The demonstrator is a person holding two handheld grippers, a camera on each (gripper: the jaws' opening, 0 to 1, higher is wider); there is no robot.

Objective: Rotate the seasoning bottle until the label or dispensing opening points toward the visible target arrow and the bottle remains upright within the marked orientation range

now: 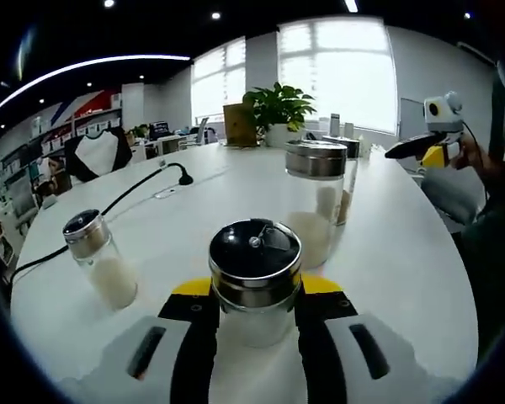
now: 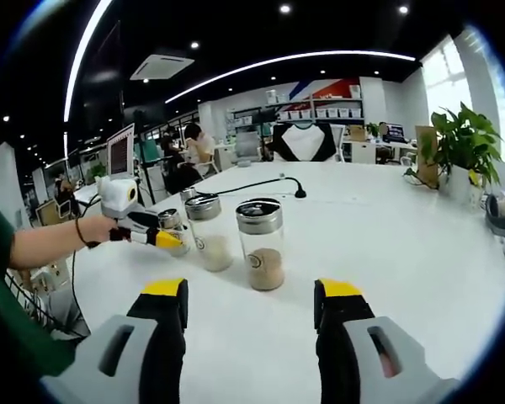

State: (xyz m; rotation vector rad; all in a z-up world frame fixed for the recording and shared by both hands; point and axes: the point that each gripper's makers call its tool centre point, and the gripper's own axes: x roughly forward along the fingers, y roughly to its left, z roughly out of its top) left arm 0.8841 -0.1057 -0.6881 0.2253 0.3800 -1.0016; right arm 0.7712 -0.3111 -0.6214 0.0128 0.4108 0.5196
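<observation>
A glass seasoning bottle (image 1: 254,273) with a black and steel lid stands upright on the white table (image 1: 404,252). My left gripper (image 1: 257,288) is shut on it, yellow jaw tips pressed against both sides. In the right gripper view, a hand holds that left gripper (image 2: 156,236) around the same bottle (image 2: 171,221) at the left. My right gripper (image 2: 252,293) hovers open over the table, nothing between its jaws. In the left gripper view it hangs at the far right (image 1: 425,147), held above the table's edge.
A jar of white grains (image 1: 97,257) stands left of the held bottle, and two taller jars (image 1: 316,202) stand behind it. From the right gripper, a brown-filled jar (image 2: 261,246) and a white-filled one (image 2: 209,233) stand ahead. A black cable (image 1: 135,189) and a potted plant (image 1: 278,109) lie farther back.
</observation>
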